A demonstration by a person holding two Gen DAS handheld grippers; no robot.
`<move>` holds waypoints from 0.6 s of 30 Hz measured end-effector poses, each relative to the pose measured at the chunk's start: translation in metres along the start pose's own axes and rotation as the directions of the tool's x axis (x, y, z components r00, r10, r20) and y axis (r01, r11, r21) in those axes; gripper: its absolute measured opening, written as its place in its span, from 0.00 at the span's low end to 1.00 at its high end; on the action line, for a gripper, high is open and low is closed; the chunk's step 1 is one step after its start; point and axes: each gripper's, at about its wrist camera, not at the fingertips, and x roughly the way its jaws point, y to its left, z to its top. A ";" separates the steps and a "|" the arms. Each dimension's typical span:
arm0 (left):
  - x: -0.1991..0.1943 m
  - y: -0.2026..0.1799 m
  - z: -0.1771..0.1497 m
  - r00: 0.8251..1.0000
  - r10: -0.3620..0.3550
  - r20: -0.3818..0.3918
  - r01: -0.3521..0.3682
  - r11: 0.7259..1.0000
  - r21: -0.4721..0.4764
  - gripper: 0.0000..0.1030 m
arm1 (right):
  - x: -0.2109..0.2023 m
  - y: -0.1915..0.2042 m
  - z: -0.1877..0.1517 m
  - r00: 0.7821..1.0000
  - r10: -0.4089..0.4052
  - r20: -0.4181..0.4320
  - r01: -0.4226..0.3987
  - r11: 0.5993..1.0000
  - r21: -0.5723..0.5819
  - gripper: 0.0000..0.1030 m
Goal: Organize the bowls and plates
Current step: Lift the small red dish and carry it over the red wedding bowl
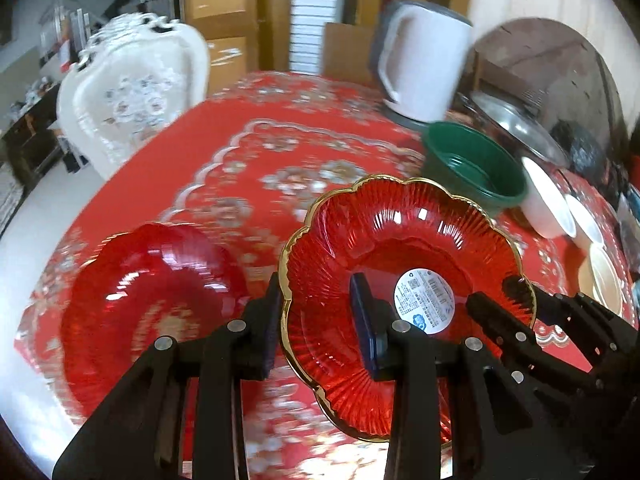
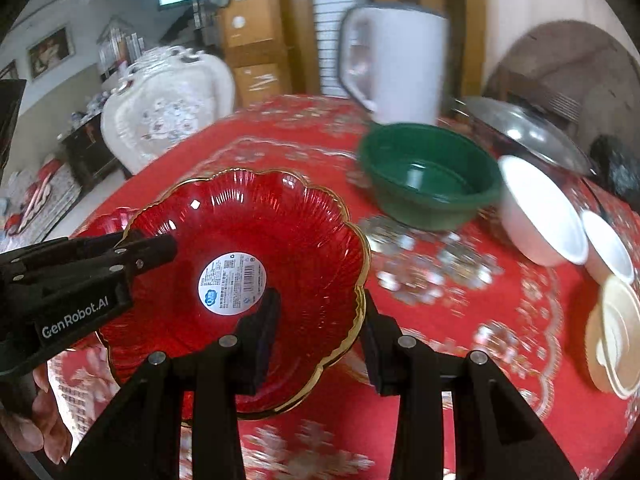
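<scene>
Between both grippers: red plate (image 1: 404,280), lifted and tilted. Left gripper (image 1: 320,320) clamps its left rim, right gripper (image 2: 320,320) its right rim. Second red plate (image 1: 148,304) lies left of the left gripper.

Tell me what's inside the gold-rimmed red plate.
The red plate holds only a round white label. One finger each of the left gripper and right gripper covers part of the inside.

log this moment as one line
left tongs: shut on gold-rimmed red plate | right tongs: shut on its opposite rim | second red plate: on tablecloth
</scene>
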 end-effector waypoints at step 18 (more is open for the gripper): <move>-0.012 0.131 -0.025 0.992 0.127 -0.026 -0.130 0.974 -0.184 0.31 | 0.043 0.124 0.020 0.990 0.136 -0.049 -0.143 0.969 -0.199 0.39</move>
